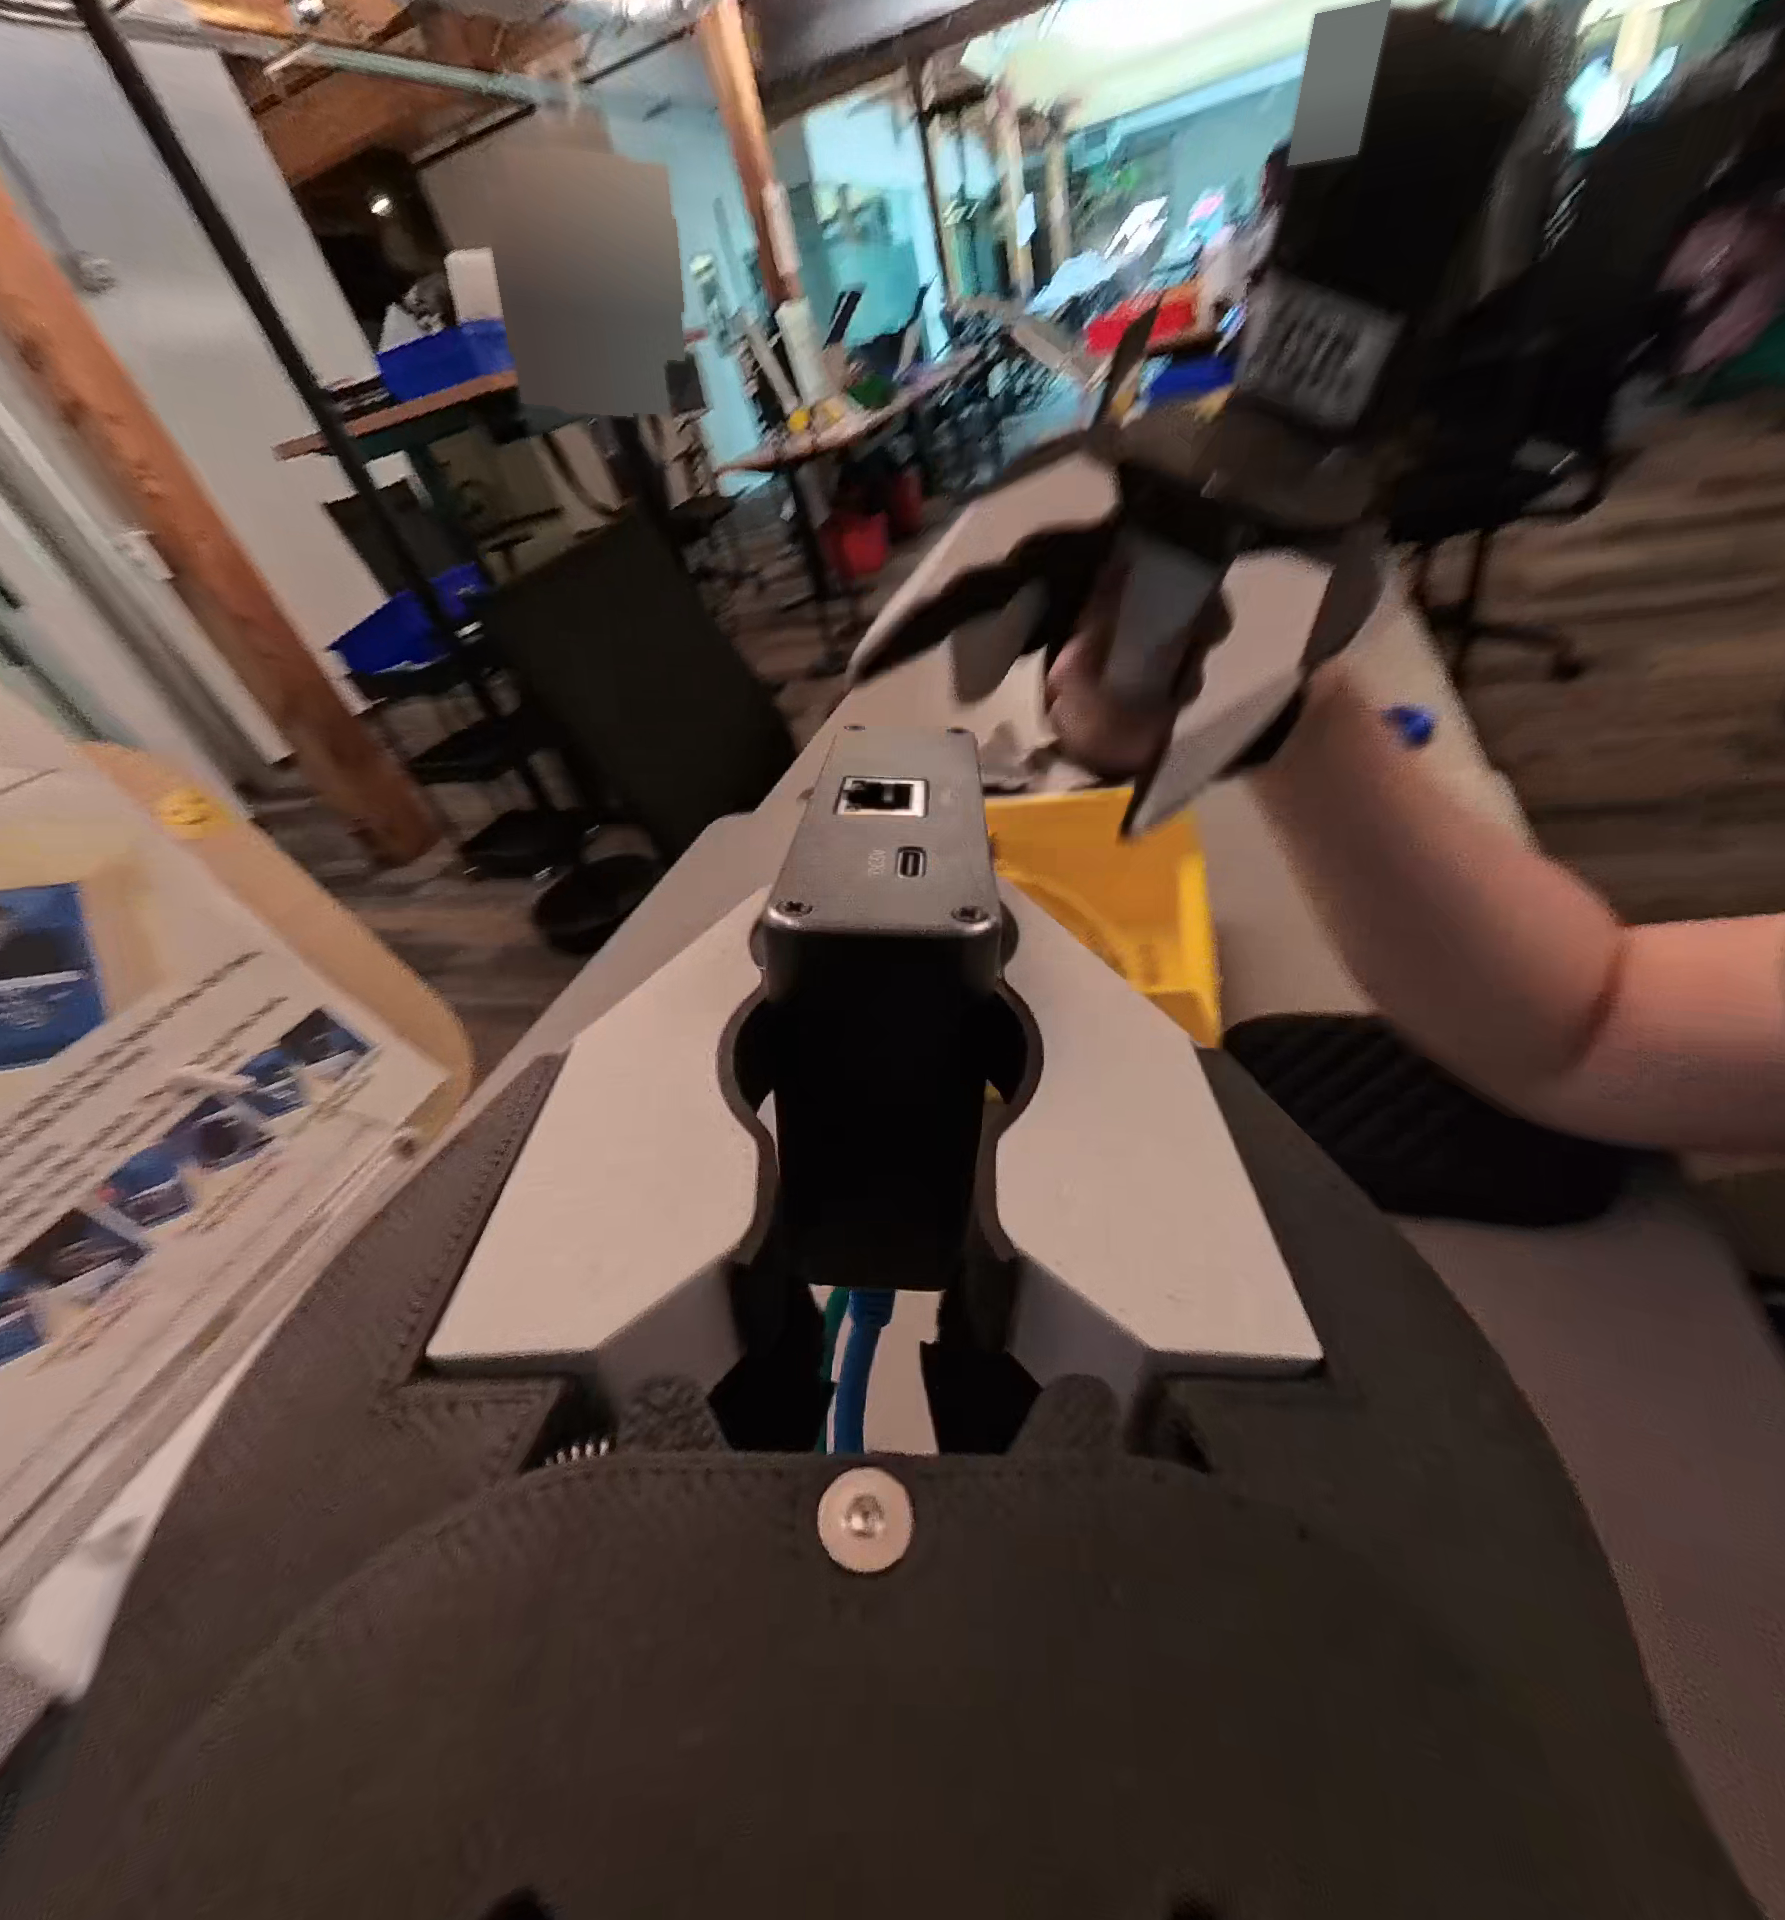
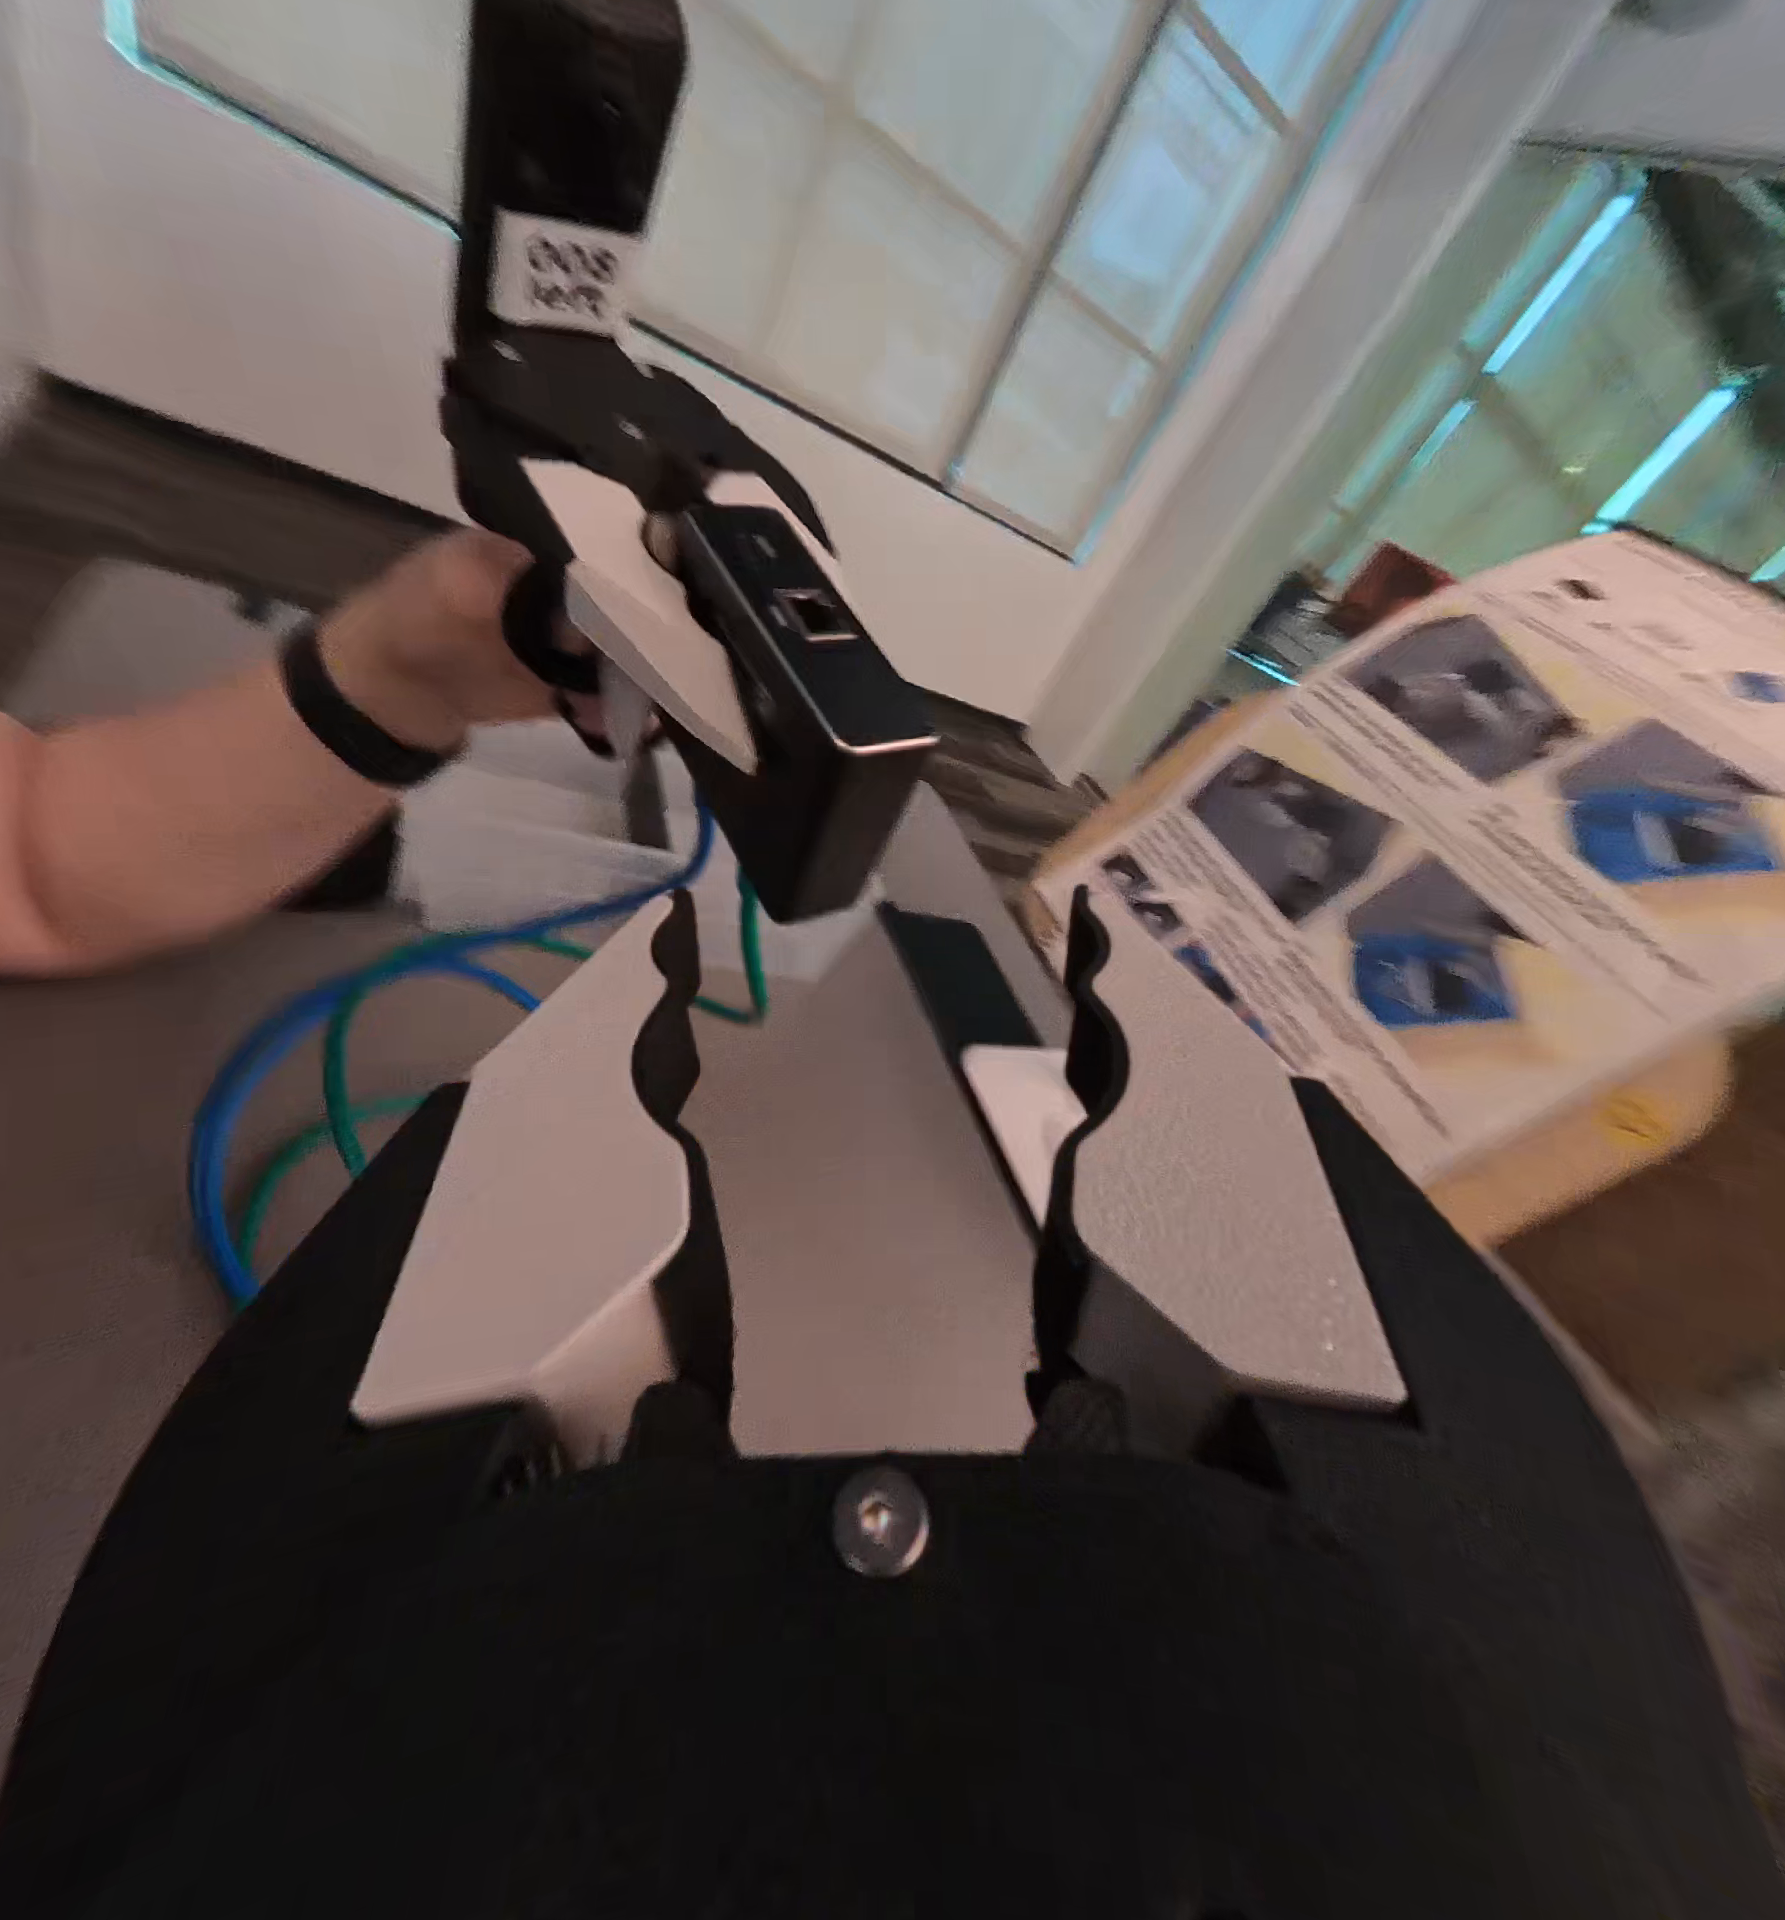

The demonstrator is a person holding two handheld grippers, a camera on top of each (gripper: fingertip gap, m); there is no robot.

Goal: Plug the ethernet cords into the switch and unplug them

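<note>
Your left gripper has its fingers squeezed shut on the hard little switch, up above the bench, while your right gripper is wide open and empty (pinch the bendy blue cord by its stiff plug).

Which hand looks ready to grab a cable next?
The right gripper: open and empty, above the blue cable. The left gripper is busy, fingers clamped on the switch.

workshop-lab interior: metal rack with blue bins at left, cluttered worktables upper centre, exposed timber post, instruction poster at right.
</note>
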